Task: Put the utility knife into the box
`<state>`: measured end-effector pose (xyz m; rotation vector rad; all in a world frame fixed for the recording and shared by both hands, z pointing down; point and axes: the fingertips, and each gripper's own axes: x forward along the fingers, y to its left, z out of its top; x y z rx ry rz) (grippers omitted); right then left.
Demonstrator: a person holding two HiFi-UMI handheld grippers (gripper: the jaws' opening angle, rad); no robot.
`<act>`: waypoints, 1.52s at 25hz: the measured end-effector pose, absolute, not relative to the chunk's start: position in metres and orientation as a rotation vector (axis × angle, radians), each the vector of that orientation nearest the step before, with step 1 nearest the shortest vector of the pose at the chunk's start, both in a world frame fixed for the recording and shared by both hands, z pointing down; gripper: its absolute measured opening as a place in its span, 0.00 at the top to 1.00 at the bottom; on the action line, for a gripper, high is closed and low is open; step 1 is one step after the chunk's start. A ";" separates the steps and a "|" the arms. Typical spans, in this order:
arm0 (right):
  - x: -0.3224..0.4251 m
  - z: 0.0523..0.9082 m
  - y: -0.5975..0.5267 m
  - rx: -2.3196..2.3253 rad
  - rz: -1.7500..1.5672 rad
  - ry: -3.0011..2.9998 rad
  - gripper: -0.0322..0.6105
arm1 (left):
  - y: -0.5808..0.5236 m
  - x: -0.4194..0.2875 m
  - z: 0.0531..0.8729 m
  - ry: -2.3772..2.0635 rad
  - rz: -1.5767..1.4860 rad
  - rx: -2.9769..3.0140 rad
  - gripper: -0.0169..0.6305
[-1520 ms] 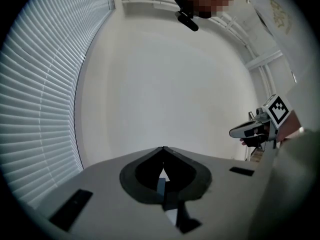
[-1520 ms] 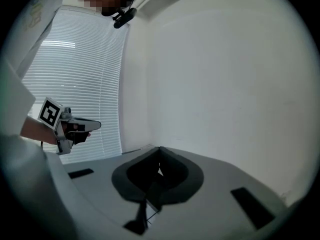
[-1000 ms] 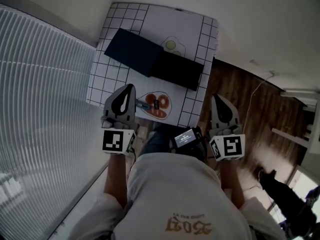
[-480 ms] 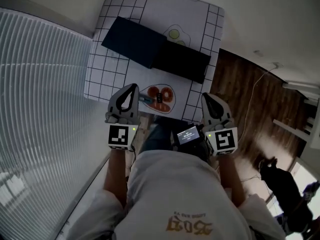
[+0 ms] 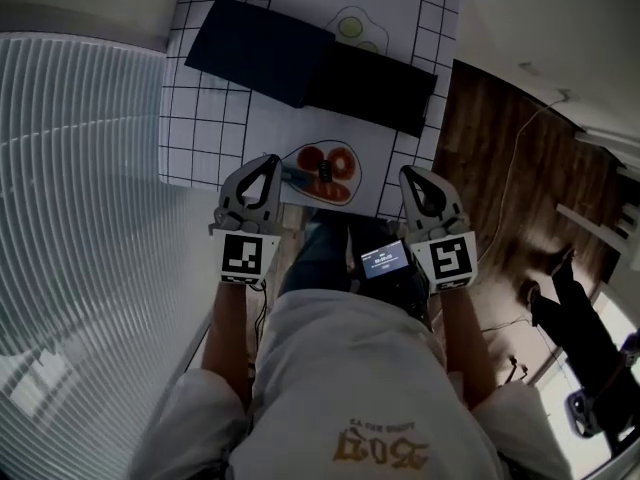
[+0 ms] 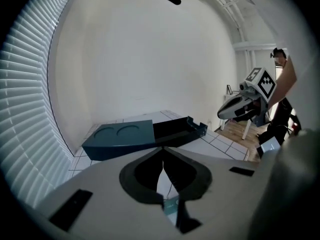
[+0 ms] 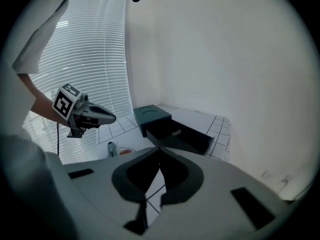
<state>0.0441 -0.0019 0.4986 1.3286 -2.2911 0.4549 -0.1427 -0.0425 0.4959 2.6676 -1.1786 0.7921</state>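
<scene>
The utility knife [image 5: 297, 178], small and blue-grey, lies on a printed picture of tomato slices [image 5: 330, 163] at the near edge of the gridded table mat [image 5: 195, 118]. It also shows in the right gripper view as the utility knife [image 7: 111, 148]. The box [image 5: 375, 88] is black and stands open at mid-table, with its dark blue lid [image 5: 258, 53] lying next to it on the left. My left gripper [image 5: 270, 160] hovers just left of the knife, shut and holding nothing. My right gripper [image 5: 408, 174] hangs at the table's near right corner, also shut and empty.
A white blind [image 5: 70, 218] fills the left side. Wooden floor [image 5: 490, 138] with a white cable lies right of the table. A white wall stands behind the table. A small lit screen [image 5: 383, 259] sits at the person's waist between the grippers.
The head camera has tipped, so the table sits higher in view. The right gripper has come in toward the table's near right corner. The left gripper stays beside the knife.
</scene>
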 end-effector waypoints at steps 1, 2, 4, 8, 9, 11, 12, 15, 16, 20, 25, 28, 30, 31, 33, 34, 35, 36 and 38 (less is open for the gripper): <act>0.043 0.501 0.000 1.334 0.469 -2.282 0.94 | -0.040 -0.143 0.502 -1.153 0.813 2.676 0.96; 0.043 0.505 0.002 1.341 0.477 -2.273 0.94 | -0.037 -0.143 0.508 -1.126 0.833 2.684 0.96; 0.043 0.513 0.008 1.335 0.472 -2.254 0.94 | -0.033 -0.145 0.519 -1.081 0.868 2.686 0.96; 0.040 0.533 0.025 1.248 0.448 -2.219 0.94 | -0.024 -0.150 0.541 -1.008 0.945 2.677 0.96; 0.042 0.538 0.028 1.243 0.465 -2.212 0.94 | -0.022 -0.150 0.545 -0.987 0.956 2.684 0.96; 0.045 0.543 0.032 1.262 0.503 -2.201 0.94 | -0.018 -0.149 0.551 -0.944 0.970 2.701 0.96; 0.046 0.545 0.034 1.273 0.520 -2.196 0.94 | -0.016 -0.149 0.555 -0.919 0.985 2.708 0.96; 0.045 0.548 0.041 1.281 0.557 -2.193 0.94 | -0.007 -0.146 0.568 -0.828 1.047 2.736 0.96; 0.045 0.550 0.043 1.278 0.567 -2.191 0.94 | -0.004 -0.144 0.571 -0.789 1.070 2.749 0.95; 0.041 0.556 0.043 1.258 0.588 -2.189 0.94 | 0.013 -0.142 0.586 -0.566 1.180 2.785 0.72; 0.034 0.559 0.039 1.275 0.623 -2.220 0.94 | 0.016 -0.145 0.596 -0.394 1.312 2.835 0.65; 0.031 0.561 0.039 1.287 0.657 -2.227 0.94 | 0.013 -0.145 0.604 -0.293 1.340 2.835 0.58; 0.032 0.561 0.039 1.282 0.659 -2.223 0.94 | 0.013 -0.144 0.612 -0.205 1.379 2.822 0.55; 0.033 0.560 0.039 1.273 0.649 -2.218 0.94 | 0.013 -0.143 0.616 -0.165 1.395 2.813 0.55; 0.035 0.558 0.037 1.254 0.634 -2.208 0.94 | 0.014 -0.142 0.619 -0.101 1.405 2.790 0.55; 0.036 0.557 0.036 1.257 0.637 -2.206 0.94 | 0.014 -0.142 0.619 -0.076 1.407 2.782 0.55; 0.037 0.557 0.036 1.264 0.644 -2.204 0.94 | 0.014 -0.141 0.619 -0.051 1.411 2.783 0.55; 0.038 0.558 0.036 1.271 0.652 -2.202 0.94 | 0.014 -0.140 0.619 -0.026 1.417 2.789 0.55; 0.039 0.559 0.035 1.276 0.659 -2.199 0.94 | 0.015 -0.139 0.619 0.020 1.428 2.793 0.55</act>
